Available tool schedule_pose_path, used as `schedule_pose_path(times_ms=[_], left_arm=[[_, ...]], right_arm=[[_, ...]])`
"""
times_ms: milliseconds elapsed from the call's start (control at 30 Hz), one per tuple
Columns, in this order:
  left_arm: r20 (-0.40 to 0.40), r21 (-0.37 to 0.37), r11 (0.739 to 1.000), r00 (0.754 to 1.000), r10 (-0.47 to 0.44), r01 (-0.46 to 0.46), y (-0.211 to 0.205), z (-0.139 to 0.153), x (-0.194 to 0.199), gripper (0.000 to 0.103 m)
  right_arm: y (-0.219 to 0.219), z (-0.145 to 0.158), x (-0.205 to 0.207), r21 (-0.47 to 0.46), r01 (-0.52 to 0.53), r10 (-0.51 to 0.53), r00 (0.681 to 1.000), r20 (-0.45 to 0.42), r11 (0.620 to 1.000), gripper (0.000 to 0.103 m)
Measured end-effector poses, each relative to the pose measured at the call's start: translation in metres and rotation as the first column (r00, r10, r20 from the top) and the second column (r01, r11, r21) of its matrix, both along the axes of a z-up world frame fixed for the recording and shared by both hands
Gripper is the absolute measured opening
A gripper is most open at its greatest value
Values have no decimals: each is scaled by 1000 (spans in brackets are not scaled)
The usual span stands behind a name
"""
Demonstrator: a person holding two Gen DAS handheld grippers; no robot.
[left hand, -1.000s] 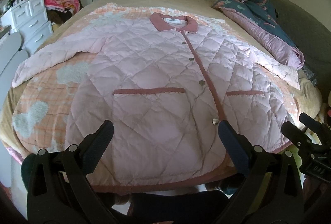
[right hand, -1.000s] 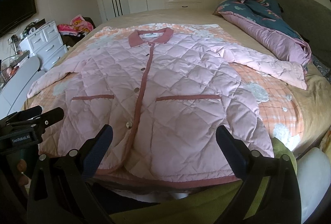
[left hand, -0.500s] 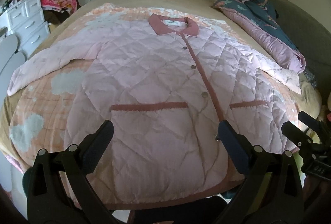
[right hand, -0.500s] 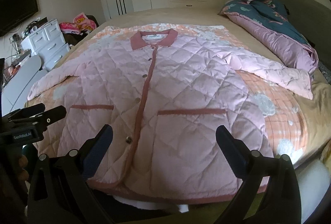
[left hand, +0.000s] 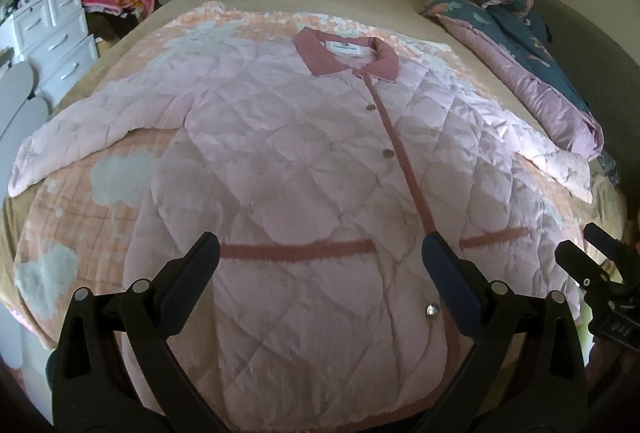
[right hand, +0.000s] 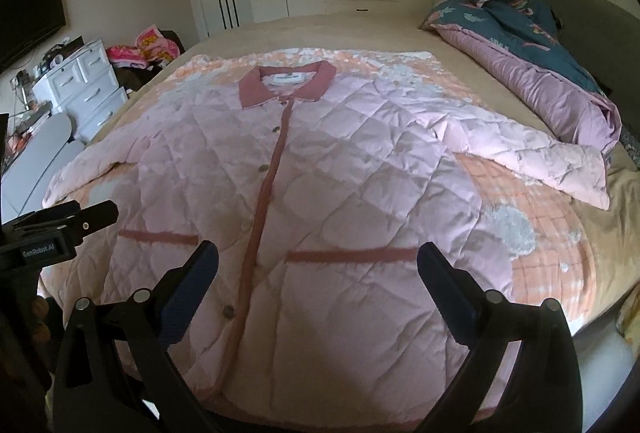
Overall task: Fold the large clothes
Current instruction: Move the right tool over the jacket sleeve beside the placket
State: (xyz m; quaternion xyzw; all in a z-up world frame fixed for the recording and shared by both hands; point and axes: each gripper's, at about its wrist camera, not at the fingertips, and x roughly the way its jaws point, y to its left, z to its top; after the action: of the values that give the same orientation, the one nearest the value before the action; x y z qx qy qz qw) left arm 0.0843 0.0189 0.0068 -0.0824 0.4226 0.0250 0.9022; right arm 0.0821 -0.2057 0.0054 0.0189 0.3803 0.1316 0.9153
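I see the pink quilted jacket lying flat, front side up and buttoned, spread across the orange patterned blanket on the bed, its hem along the near edge and its collar toward the far edge. Both sleeves are stretched out sideways, the one on the right side reaching toward the rumpled duvet by the right edge. My left gripper hangs released above the lower front, fingers wide apart, gripping nothing. My right gripper is likewise spread wide and empty over the lower front near the placket. Compared with a second ago, both cameras have pushed forward over the bed: the hem, which showed fully below the fingers before, now sits at the very bottom of each view, and the pocket trims line up with the fingertips. The jacket itself has not shifted. A white dresser stands left of the bed.
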Motion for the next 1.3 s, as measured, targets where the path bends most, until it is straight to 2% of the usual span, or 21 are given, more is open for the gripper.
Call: schedule_pose_path(times_ms=[467,667,933,1300], left_arm=[[20,-2,999,999,36,-36,4,20,48,94],[22,-27,998,999,49,-48,2,30,74,94],[34,-32,997,997,69,-68,-10,48,112,94],[22,-49,998,999,26,-24,-43,57,156,94]], right_arm=[[-12,24,50,32,20,-22,998,52,999,99],[-25,34,72,50,46,-49,997,63,998,99],[-47,53,100,83,82,-89,993,79,993,99],[-86,63,139,114,151,-161,984,76,982,99]])
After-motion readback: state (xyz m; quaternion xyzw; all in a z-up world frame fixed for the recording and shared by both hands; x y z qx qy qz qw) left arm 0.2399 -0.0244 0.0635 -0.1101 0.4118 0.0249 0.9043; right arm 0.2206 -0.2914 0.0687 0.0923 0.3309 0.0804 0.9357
